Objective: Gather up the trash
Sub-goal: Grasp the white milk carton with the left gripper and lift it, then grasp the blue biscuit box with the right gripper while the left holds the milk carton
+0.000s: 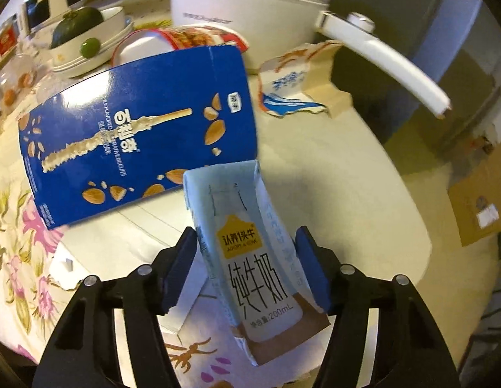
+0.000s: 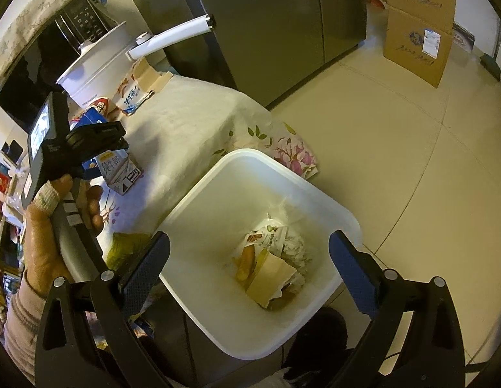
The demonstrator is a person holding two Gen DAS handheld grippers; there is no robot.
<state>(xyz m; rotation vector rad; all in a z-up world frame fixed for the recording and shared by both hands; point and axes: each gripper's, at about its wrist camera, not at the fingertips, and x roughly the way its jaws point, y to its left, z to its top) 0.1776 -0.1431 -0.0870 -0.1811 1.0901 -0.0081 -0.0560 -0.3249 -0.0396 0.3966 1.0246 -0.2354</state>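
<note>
The milk carton (image 1: 250,258) stands tilted on the tablecloth (image 1: 315,148), between the blue pads of your left gripper (image 1: 247,268); its jaws are partly closed around the carton, and whether the pads press it you cannot tell. Just behind the carton lies a blue biscuit box (image 1: 134,135), and beyond that a torn carton (image 1: 292,87) beside a white pot (image 1: 250,3). Your right gripper (image 2: 250,268) hangs wide and empty over the white bin (image 2: 218,194), which holds crumpled wrappers (image 2: 273,265).
</note>
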